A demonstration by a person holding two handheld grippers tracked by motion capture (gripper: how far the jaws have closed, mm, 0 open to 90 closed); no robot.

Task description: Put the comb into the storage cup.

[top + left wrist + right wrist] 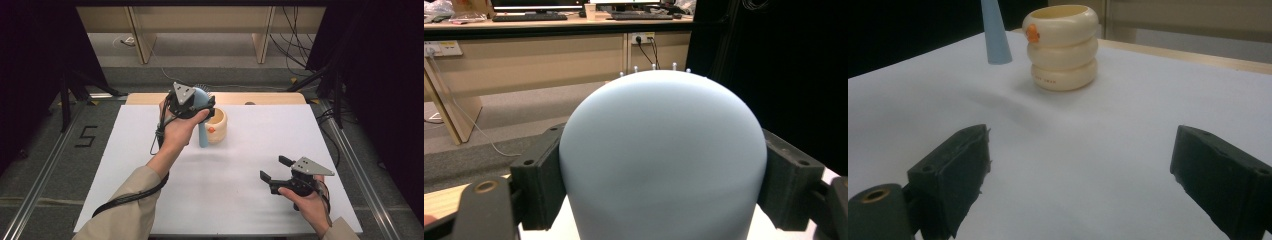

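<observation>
Your right gripper (274,169) is nearest to the camera, low over the white table (150,200), and its 2 jaws stand wide apart with nothing between them. Your left gripper (197,106) is farther away, and its jaws are pressed on the rounded head of a pale blue hairbrush (663,155), one pad on each side. You hold the brush in the air, handle (994,35) pointing down, tip well above the table and just beside the cream cup (1064,46).

I judge the brush to be light and stiff, made of smooth plastic, so it can slip or turn in the pads if you move fast. The head is wide and curved, and only a small part of each pad touches it. Keep the grip firm on the widest part. The small white bristle tips (654,66) are on the far side; do not squeeze them. The cup looks light also, and a push from the handle could tip it over.
</observation>
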